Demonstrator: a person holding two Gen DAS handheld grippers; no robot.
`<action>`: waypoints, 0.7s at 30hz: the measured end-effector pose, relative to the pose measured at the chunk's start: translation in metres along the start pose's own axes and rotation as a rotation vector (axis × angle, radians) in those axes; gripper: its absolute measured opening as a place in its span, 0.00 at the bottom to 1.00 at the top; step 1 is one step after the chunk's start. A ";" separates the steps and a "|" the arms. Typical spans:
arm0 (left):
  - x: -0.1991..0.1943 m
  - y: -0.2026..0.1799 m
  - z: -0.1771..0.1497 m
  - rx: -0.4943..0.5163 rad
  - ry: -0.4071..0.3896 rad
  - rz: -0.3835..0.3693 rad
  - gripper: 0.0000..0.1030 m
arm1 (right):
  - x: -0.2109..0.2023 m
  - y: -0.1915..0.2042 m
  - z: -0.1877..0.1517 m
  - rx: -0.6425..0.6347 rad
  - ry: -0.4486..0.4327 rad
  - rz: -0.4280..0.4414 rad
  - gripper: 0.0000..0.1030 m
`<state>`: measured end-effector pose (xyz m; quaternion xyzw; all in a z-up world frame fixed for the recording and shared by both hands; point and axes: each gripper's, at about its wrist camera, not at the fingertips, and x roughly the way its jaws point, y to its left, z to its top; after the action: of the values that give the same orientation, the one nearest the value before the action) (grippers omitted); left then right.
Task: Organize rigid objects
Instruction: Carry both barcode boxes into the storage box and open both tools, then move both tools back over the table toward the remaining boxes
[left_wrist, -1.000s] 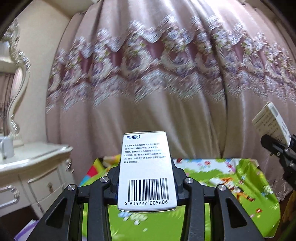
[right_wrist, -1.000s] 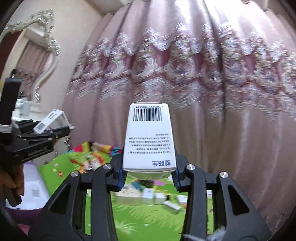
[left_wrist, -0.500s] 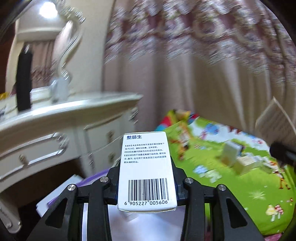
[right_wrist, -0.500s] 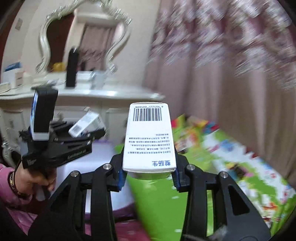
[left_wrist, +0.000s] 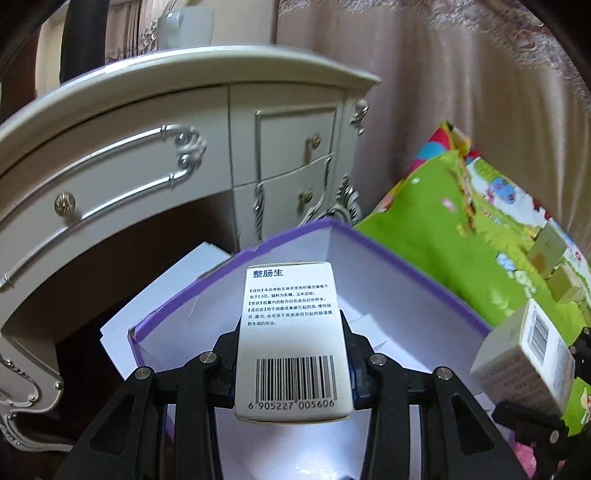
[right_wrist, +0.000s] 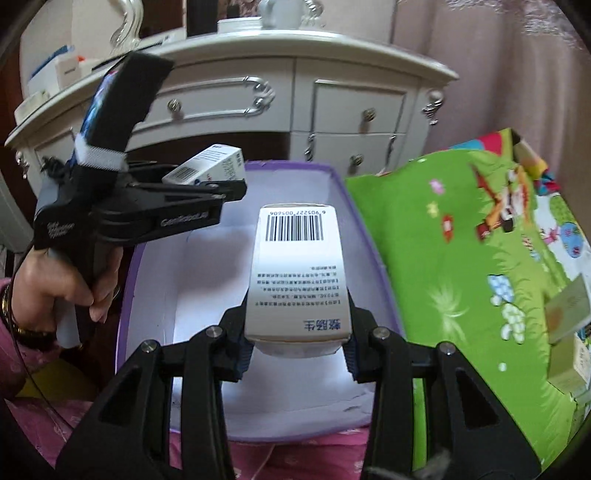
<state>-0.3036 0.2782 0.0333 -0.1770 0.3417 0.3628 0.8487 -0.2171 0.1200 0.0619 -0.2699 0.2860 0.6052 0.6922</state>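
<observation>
My left gripper grips a white medicine box with a barcode; its jaws are opening while the box still sits between the pads. It hangs over a purple-rimmed white storage box. My right gripper is shut on a second, identical white box, also above the storage box. In the right wrist view the left gripper and its box hover over the storage box's far left corner. The right-hand box shows at the left wrist view's right edge.
A cream dresser with drawers stands just behind the storage box. A green cartoon play mat lies to the right with several small boxes on it. A person's hand holds the left gripper; pink fabric lies below.
Both grippers swung from facing the curtain down and left, past the mat, and now hang over the purple-rimmed box by the dresser. Each still carries its white box.
</observation>
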 end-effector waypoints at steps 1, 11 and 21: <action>0.004 0.001 -0.001 0.006 0.016 0.026 0.46 | 0.005 0.002 -0.002 0.000 0.014 0.028 0.43; -0.008 -0.016 0.006 0.000 -0.025 0.104 0.88 | -0.028 -0.032 -0.013 0.120 -0.049 -0.012 0.76; -0.028 -0.140 0.004 0.259 -0.025 -0.197 0.90 | -0.127 -0.149 -0.097 0.415 -0.099 -0.371 0.86</action>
<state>-0.2126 0.1719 0.0631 -0.0943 0.3561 0.2327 0.9001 -0.0896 -0.0545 0.0912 -0.1402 0.3150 0.4091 0.8448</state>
